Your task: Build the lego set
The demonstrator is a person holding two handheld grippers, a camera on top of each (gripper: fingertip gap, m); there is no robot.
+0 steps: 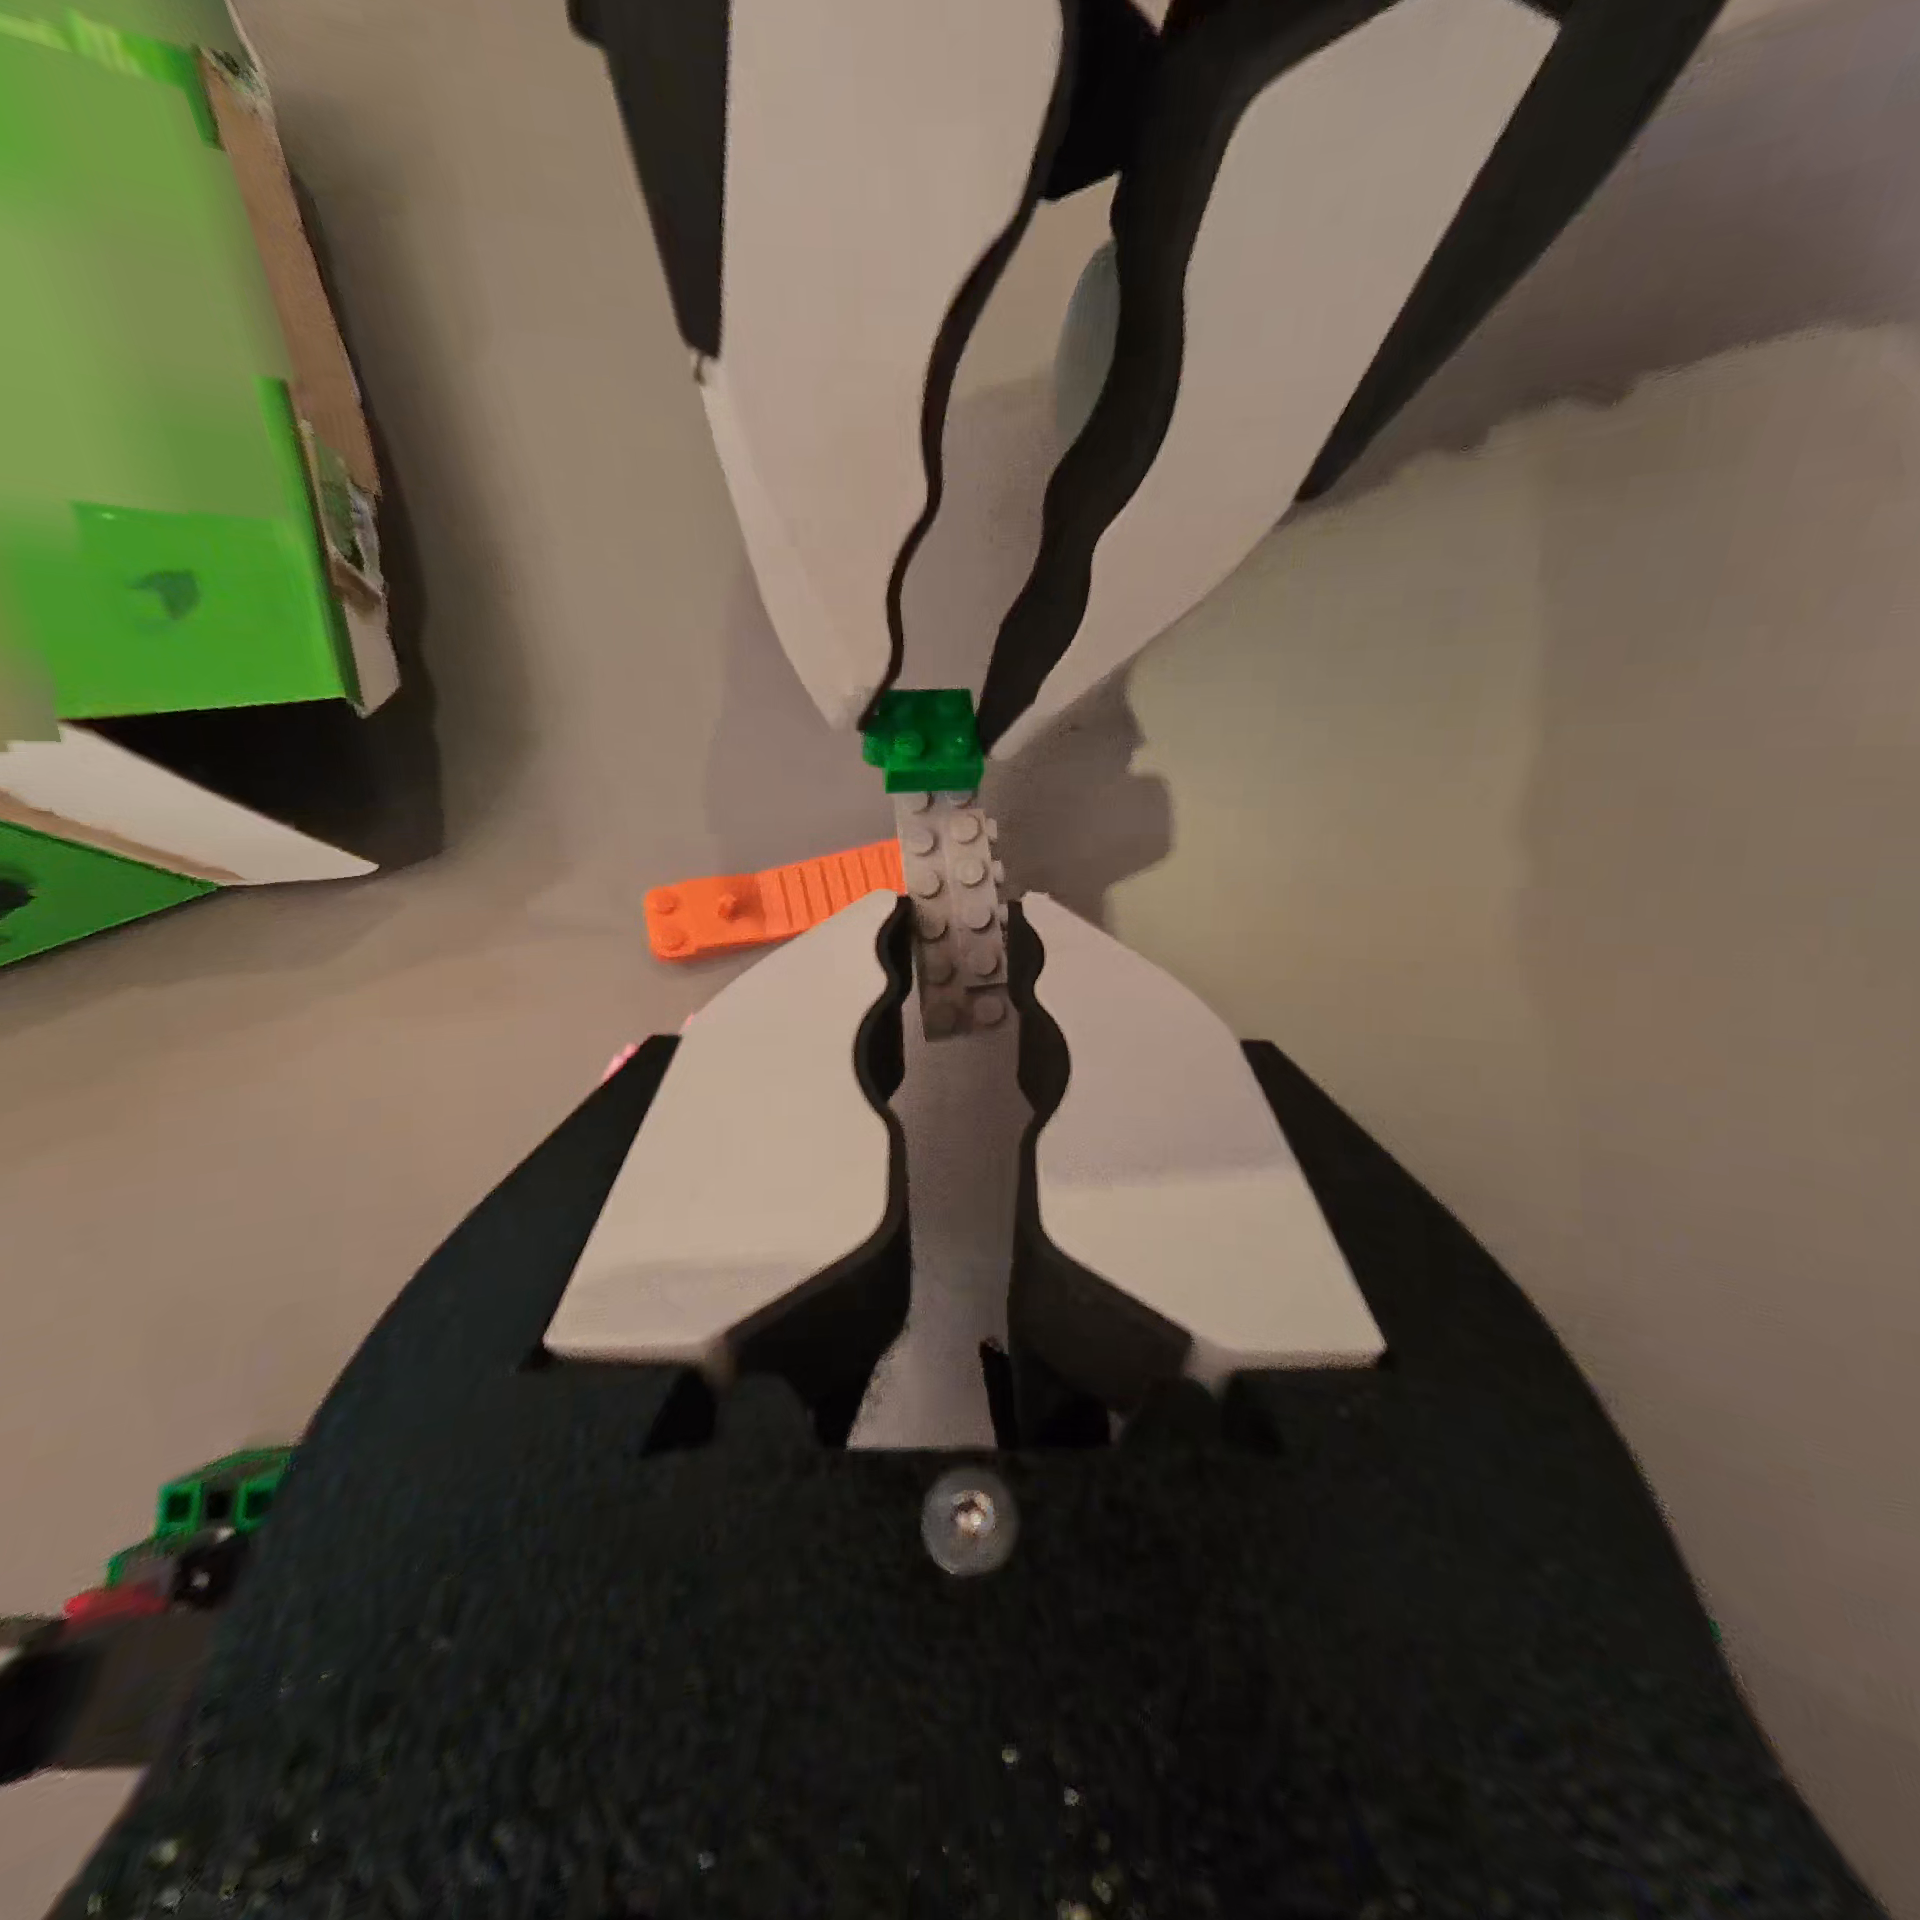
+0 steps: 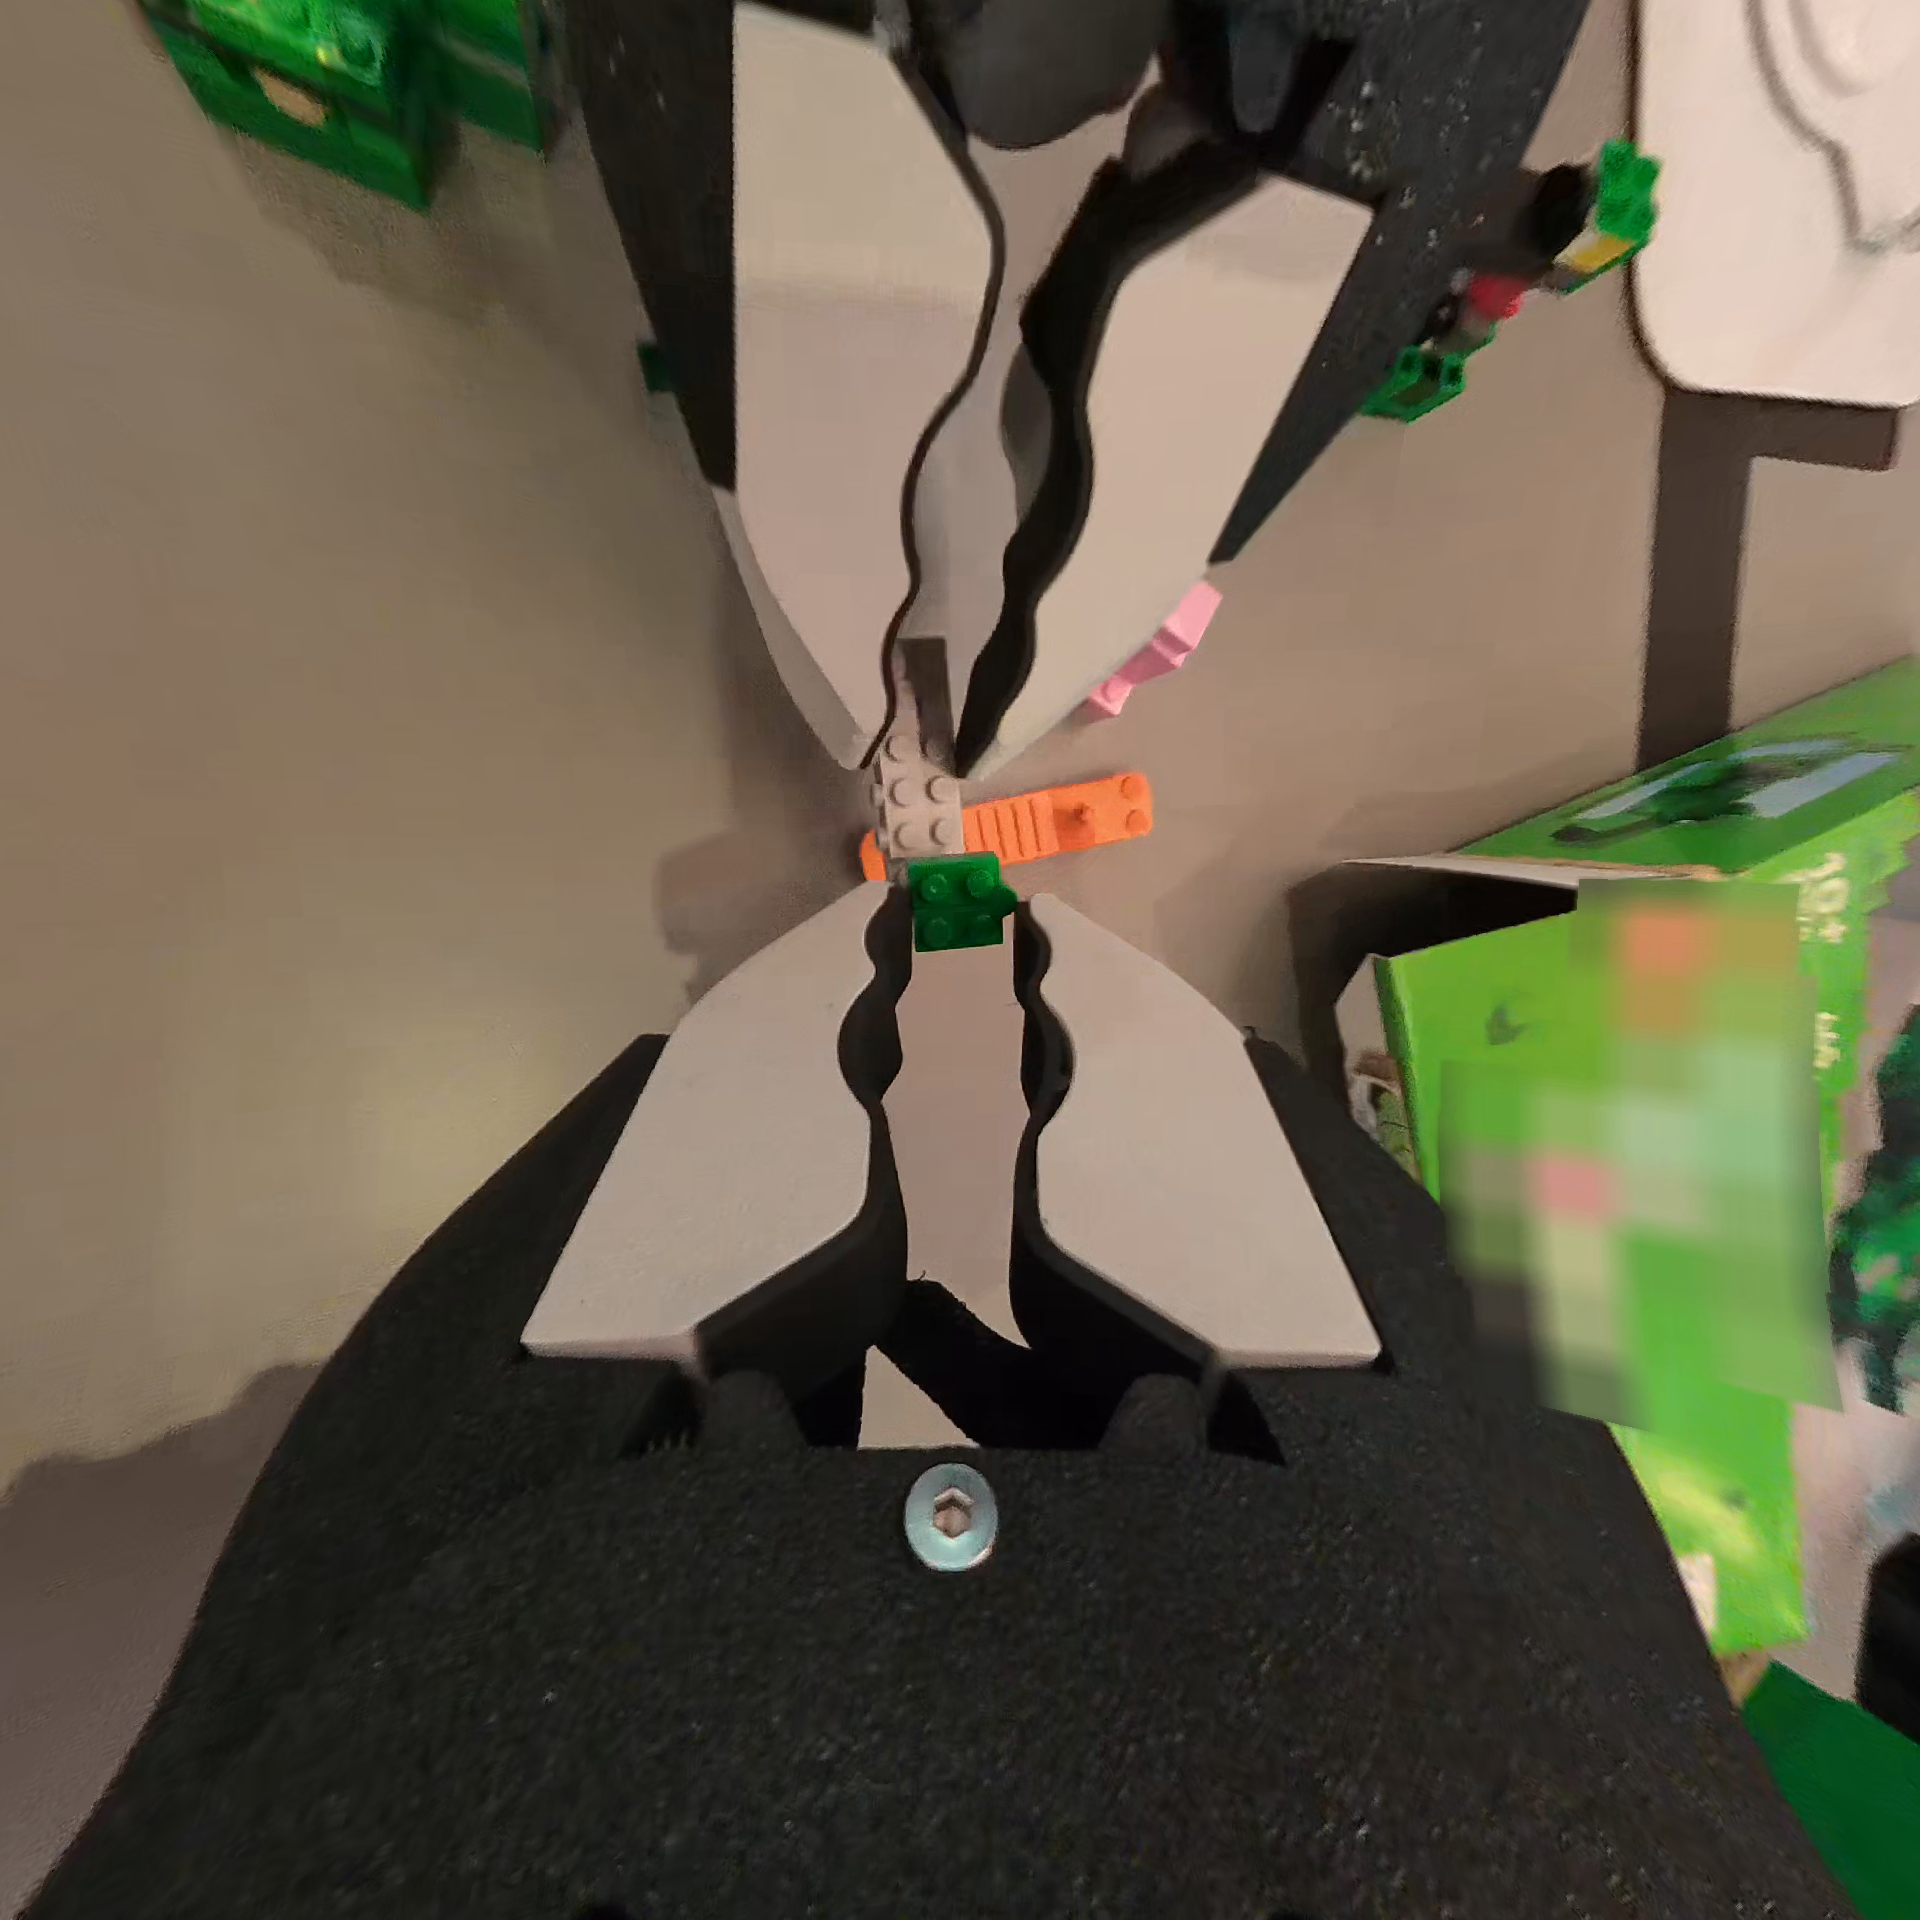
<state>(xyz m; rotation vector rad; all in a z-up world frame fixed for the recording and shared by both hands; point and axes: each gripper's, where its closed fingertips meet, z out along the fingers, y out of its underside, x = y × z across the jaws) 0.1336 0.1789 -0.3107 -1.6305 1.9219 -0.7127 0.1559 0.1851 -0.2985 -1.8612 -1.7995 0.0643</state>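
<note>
My left gripper is shut on a long grey studded plate, gripping its near end, studs facing up. My right gripper comes in from the opposite side, shut on a small dark green plate. The green plate touches the grey plate's far end. In the right wrist view, my right gripper holds the green plate against the grey plate, which the left gripper holds. Both pieces are held above the table.
An orange brick separator lies on the table under the plates. A green set box stands to one side. A pink brick and a small green, red and black assembly lie nearby.
</note>
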